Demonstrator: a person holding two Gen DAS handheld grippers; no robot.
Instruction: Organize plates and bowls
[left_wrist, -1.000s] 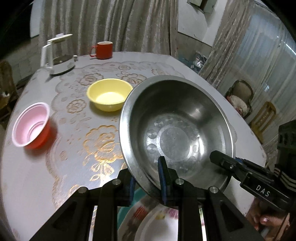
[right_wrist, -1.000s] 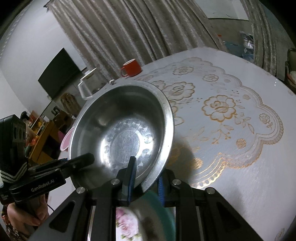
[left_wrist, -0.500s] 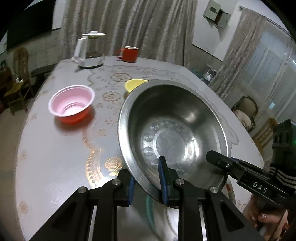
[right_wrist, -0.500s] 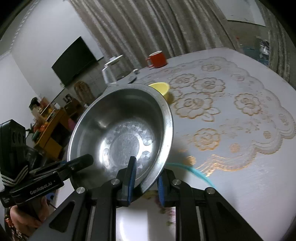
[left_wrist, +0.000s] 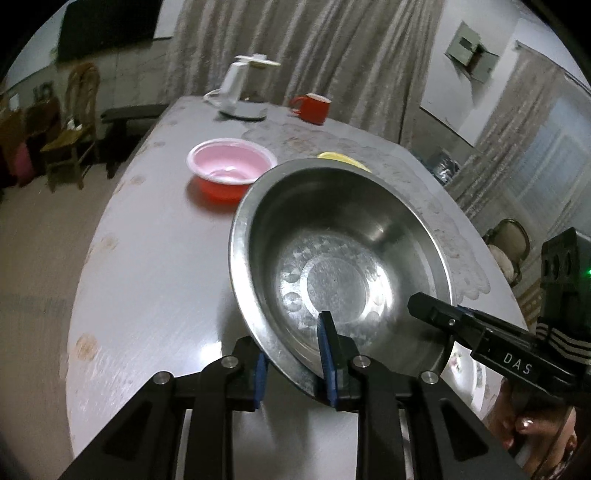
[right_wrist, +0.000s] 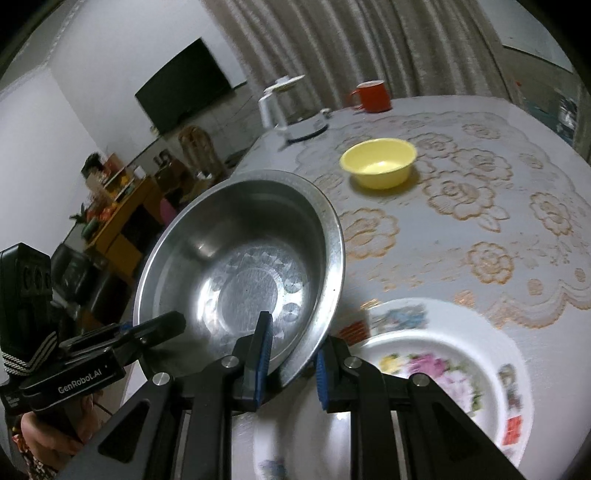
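A large steel bowl (left_wrist: 332, 266) (right_wrist: 240, 266) hangs tilted over the table's near left part, held by its rim from two sides. My left gripper (left_wrist: 293, 362) has the near rim between its blue pads, and its jaws are opening slightly. My right gripper (right_wrist: 291, 354) is shut on the opposite rim. A white floral plate (right_wrist: 424, 376) lies on the table just right of the bowl. A pink bowl (left_wrist: 231, 166) stands beyond the steel bowl. A yellow bowl (right_wrist: 378, 160) sits farther back on the lace cloth.
A red mug (right_wrist: 371, 96) and a white kettle (right_wrist: 284, 107) stand at the table's far edge before the curtains. The table (left_wrist: 147, 277) drops off at the left, with chairs and a cabinet beyond. A hand (right_wrist: 40, 439) grips the left handle.
Both grippers carried the steel bowl leftward across the table. The floral plate, earlier under the bowl, now lies uncovered to its right. The pink bowl has come closer to the steel bowl.
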